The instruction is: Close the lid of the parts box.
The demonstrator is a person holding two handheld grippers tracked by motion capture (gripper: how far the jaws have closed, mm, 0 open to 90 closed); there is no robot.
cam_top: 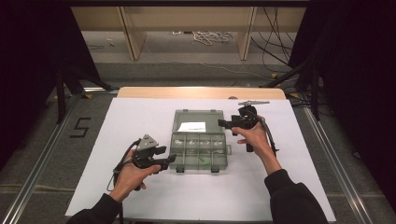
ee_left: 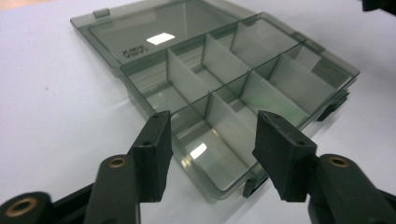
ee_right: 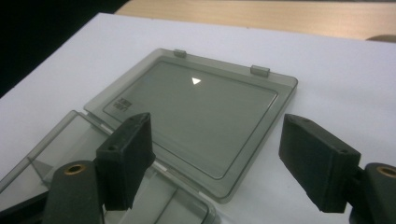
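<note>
Clear smoky-grey compartment box (cam_top: 198, 148) lies open near the middle of the white sheet (cam_top: 140, 196) covering the table, its lid (cam_top: 198, 121) folded flat on the far side, two latch tabs on the lid's far edge. The tray is split by partitions into two rows of cells; something small and green shows in a near cell in the high view, too small to identify. Left gripper (cam_top: 169, 160) held low at the box's near left corner, jaws apart with nothing between them; in the left gripper view (ee_left: 210, 158) the near corner cell lies just beyond the pads, and the pads touch nothing. Right gripper (cam_top: 223, 124) sits at the lid's right edge, jaws wide and empty; the right gripper view (ee_right: 212, 163) looks across the flat lid (ee_right: 196, 112) between the two jaws. Both hands grip their handles, dark sleeves at the bottom edge.
</note>
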